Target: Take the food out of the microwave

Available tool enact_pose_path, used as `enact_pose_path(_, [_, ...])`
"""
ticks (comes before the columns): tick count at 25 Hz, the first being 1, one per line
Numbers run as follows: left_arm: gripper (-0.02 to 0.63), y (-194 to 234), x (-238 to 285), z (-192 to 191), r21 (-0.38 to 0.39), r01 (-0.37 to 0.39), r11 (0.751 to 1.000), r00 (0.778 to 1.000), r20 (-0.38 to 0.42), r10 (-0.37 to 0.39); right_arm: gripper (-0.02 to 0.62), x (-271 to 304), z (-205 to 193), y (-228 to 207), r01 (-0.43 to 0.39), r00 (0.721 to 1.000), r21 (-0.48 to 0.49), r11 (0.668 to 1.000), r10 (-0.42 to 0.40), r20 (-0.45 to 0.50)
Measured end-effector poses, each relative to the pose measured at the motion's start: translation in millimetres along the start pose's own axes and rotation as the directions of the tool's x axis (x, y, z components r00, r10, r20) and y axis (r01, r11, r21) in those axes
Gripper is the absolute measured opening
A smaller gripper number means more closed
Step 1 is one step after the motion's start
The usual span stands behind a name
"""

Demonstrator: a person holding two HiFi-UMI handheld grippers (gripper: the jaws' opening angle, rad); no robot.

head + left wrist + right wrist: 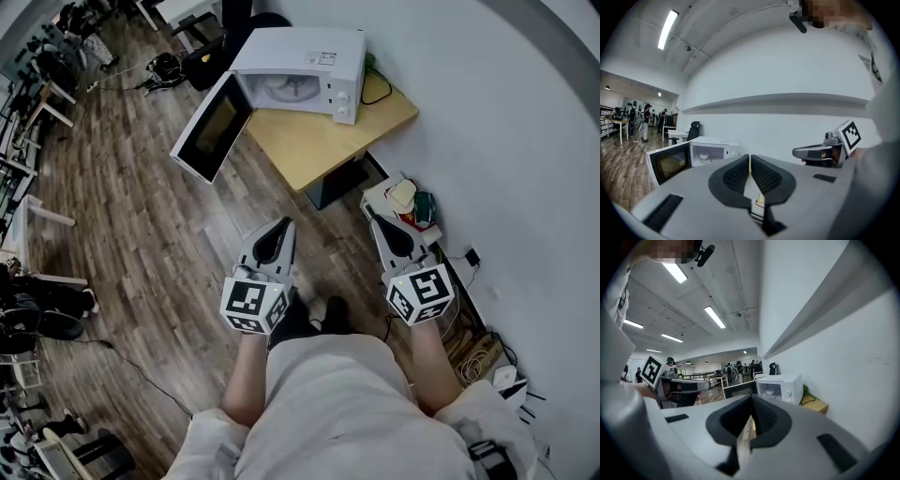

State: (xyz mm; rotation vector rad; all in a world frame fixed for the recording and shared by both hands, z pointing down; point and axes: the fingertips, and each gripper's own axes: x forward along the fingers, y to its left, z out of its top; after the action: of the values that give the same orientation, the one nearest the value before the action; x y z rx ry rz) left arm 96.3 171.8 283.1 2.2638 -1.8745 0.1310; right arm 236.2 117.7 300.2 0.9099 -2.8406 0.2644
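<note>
Plainly, the bowl (703, 155) of food sits inside the open microwave (300, 66), well ahead of both claws. The left claw (749, 159) and the right claw (751, 398) are both closed, empty and about equally far.

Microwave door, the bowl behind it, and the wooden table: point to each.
microwave door (214, 127), head view, on its dark window.
bowl (703, 155), left gripper view, on its white side.
wooden table (309, 145), head view, on its bare top.
</note>
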Motion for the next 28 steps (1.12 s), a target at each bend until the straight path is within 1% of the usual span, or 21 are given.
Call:
enact_pose_path(7, [0.015,7,4,-4,-0.006,0.005,1.000,1.000,-0.007,-0.005,-0.002,9,-5,2,0.005,1.000,-0.016,1.000,-0.005,-0.015])
enact_pose_path(11, [0.015,20,10,-7,-0.009,-0.002,1.000,1.000,-0.011,0.001,-0.002,21,-5,2,0.012,1.000,-0.017,1.000,-0.012,-0.025])
enact_pose_path(16, [0.015,43,20,-7,-0.023,-0.015,1.000,1.000,-0.006,0.015,-0.002,40,-3,8,0.005,0.999,-0.023,1.000,-0.006,-0.038])
enact_pose_path(28, [0.015,121,69,5,-0.013,0.015,1.000,1.000,-0.014,-0.015,-0.002,127,21,5,0.024,0.999,-0.044,0.999,-0.026,-0.043])
